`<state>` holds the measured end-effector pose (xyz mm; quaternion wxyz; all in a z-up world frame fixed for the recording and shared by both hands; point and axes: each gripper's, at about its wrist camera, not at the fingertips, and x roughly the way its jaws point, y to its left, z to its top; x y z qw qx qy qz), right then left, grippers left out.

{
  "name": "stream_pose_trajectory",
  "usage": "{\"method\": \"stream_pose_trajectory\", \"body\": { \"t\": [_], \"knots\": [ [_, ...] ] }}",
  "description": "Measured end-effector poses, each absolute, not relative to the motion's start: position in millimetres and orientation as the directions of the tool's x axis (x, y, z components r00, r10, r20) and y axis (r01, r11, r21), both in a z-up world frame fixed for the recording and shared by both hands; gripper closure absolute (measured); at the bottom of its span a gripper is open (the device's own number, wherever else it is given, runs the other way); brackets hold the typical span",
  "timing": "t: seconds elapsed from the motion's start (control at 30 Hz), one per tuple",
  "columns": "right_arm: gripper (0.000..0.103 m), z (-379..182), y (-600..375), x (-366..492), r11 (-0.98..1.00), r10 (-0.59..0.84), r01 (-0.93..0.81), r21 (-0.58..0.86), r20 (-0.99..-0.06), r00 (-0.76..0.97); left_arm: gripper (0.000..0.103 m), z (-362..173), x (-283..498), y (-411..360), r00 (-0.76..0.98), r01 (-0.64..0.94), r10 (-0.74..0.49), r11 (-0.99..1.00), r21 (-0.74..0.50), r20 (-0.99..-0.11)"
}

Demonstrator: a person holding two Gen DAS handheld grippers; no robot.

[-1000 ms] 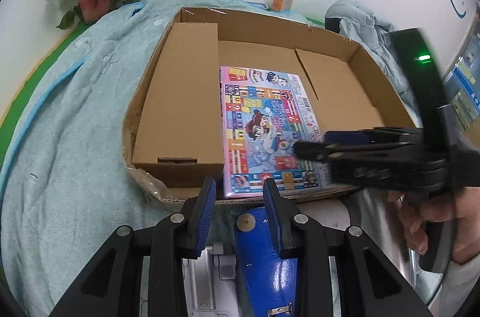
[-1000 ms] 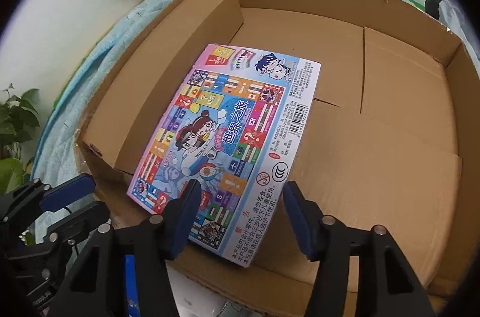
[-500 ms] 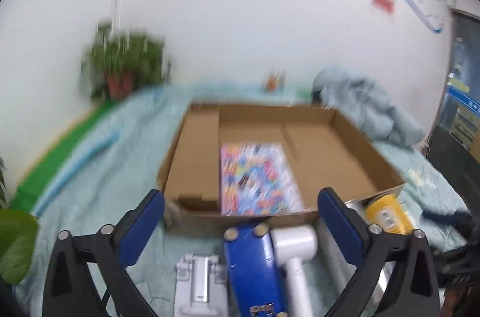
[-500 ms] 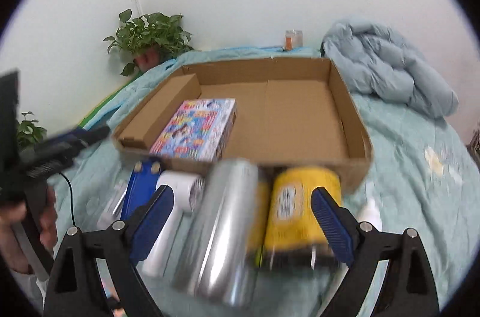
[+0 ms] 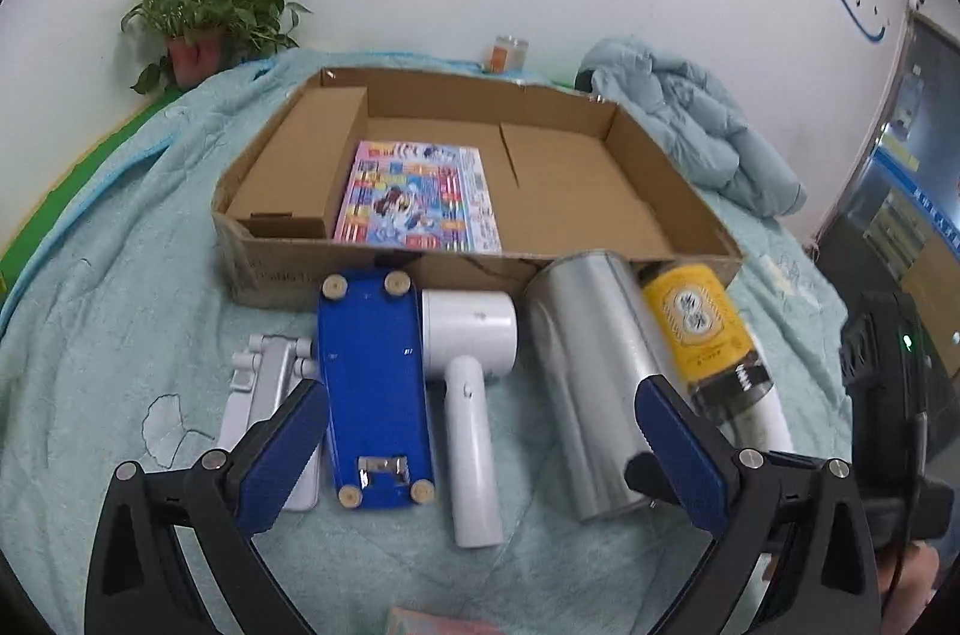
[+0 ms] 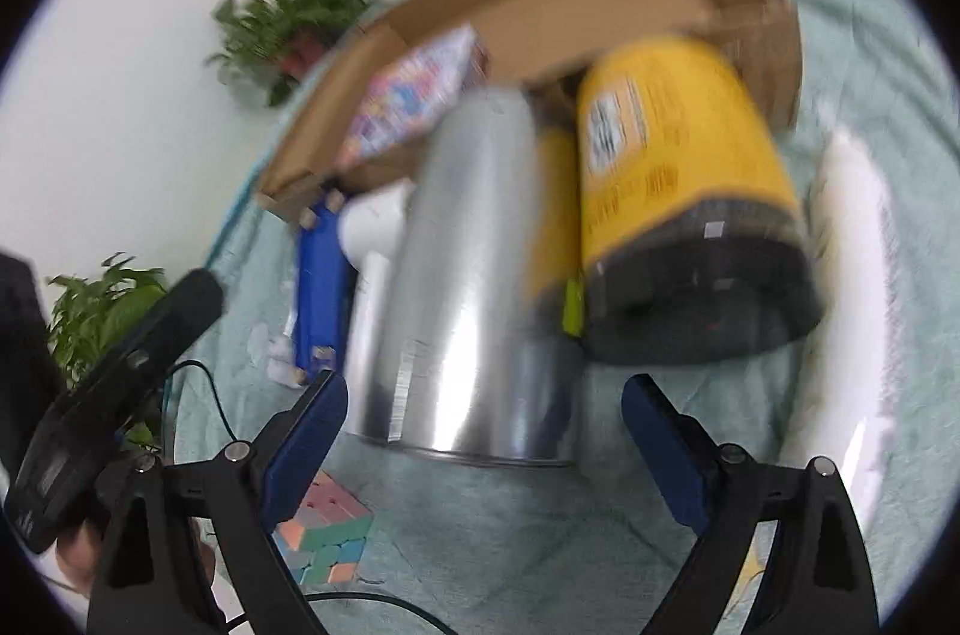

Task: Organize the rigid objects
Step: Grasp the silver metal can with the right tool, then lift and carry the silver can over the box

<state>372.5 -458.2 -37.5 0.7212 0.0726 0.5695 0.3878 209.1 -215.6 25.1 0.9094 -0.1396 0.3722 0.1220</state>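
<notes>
Both tongs are spread wide, grasping nothing: the left gripper (image 5: pixel 480 455) and the right gripper (image 6: pixel 483 431) hang over a silver canister (image 5: pixel 594 377). It lies on its side on the teal blanket (image 5: pixel 108 311), long axis toward the cardboard box's (image 5: pixel 672 167) front wall, touching a yellow canister (image 5: pixel 699 329).

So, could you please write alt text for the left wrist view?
The open left hand-held gripper hovers over a blue block, white dryer, silver can and yellow bottle before a cardboard box holding a game box.
</notes>
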Motion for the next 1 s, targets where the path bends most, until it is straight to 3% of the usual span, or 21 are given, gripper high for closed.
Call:
{"method": "stream_pose_trajectory", "body": {
  "t": [0.07, 0.23, 0.43, 0.67, 1.0],
  "knots": [
    [0.011, -44.4, -451.6, 374.2, 0.68, 0.654, -0.461, 0.57, -0.756, 0.029, 0.0, 23.5, 206.5, -215.7, 0.689, -0.319, 0.116, 0.935, -0.155, -0.715],
    [0.017, -41.1, -434.5, 358.5, 0.676, 0.606, -0.568, 0.47, -0.792, 0.066, 0.001, 18.4, 203.3, -212.3, 0.669, -0.297, 0.042, 0.93, -0.214, -0.742],
    [0.017, -29.6, -456.7, 320.5, 0.669, 0.518, -0.686, 0.287, -0.842, 0.153, 0.001, 0.5, 202.7, -218.9, 0.634, -0.219, -0.18, 0.891, -0.397, -0.752],
    [0.016, -19.3, -481.1, 305.5, 0.551, 0.61, -0.722, 0.418, -0.793, 0.007, 0.005, -29.1, 206.3, -239.8, 0.554, -0.172, -0.327, 0.855, -0.49, -0.765],
    [0.016, -35.9, -454.3, 315.5, 0.51, 0.57, -0.712, 0.484, -0.809, -0.141, 0.005, -40.7, 210.5, -239.1, 0.524, -0.161, -0.363, 0.846, -0.508, -0.771]
  ]
}}
